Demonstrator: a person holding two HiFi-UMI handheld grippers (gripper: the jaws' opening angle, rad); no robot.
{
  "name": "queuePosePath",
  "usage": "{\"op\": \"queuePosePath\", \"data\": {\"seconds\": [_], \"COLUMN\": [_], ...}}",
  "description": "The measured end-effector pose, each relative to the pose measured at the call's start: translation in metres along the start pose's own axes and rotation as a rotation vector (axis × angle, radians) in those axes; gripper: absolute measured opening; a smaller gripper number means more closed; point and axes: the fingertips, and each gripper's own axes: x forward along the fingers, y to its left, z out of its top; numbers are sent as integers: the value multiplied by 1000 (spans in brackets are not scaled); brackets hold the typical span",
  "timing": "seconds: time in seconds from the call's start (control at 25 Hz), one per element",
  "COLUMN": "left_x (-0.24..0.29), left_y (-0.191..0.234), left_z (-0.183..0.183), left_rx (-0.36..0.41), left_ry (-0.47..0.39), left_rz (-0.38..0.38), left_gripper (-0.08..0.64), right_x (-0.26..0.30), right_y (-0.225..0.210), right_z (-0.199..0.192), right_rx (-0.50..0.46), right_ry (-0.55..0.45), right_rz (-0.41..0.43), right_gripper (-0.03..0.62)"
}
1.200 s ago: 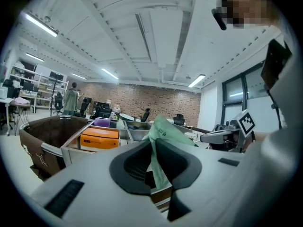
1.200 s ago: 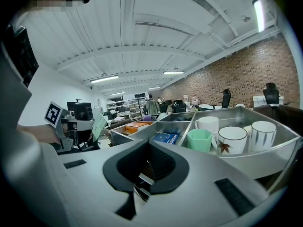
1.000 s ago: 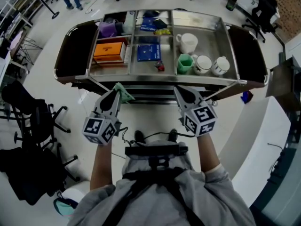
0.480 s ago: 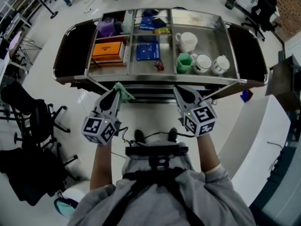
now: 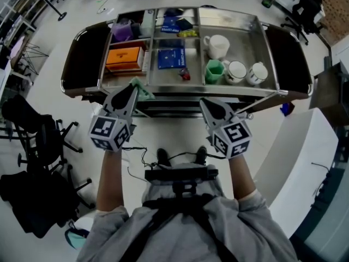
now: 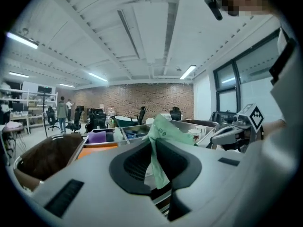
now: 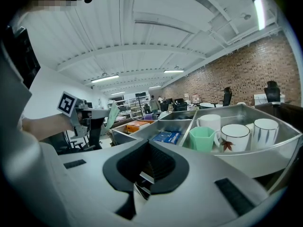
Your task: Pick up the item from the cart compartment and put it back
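A person stands at a steel cart (image 5: 188, 90) whose compartments hold an orange box (image 5: 125, 59), a blue packet (image 5: 172, 58), a green cup (image 5: 214, 71) and white mugs (image 5: 236, 71). The left gripper (image 5: 131, 91) pinches a thin green sachet (image 6: 163, 138) at the front rim before the orange box, nearly upright, its top flopping right. The right gripper (image 5: 209, 107), jaws together and empty, hangs short of the cups.

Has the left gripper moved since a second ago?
Yes. The left gripper, shut on the green packet, has moved up the head view toward the cart; its tip now reaches the near rim instead of sitting below it.
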Motion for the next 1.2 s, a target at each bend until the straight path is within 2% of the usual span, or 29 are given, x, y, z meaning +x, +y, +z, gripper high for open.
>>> {"op": "queuePosePath", "data": {"seconds": [0.28, 0.44, 0.84, 1.2], "left_x": [67, 102, 160, 179], "left_y": [-4, -9, -20, -23], "left_z": [18, 18, -34, -72], "left_rx": [202, 384, 805, 1019], "left_ry": [149, 258, 559, 749], "left_rz": [-144, -197, -355, -462], "left_gripper": [48, 48, 48, 48], "right_x": [0, -2, -8, -12], "right_y": [-2, -5, -14, -24], "right_z": [-8, -12, -26, -32], "right_rx": [21, 36, 69, 88], "right_ry": [7, 13, 24, 24], "right_rz": [-3, -8, -26, -49], "right_gripper": [9, 9, 9, 9]}}
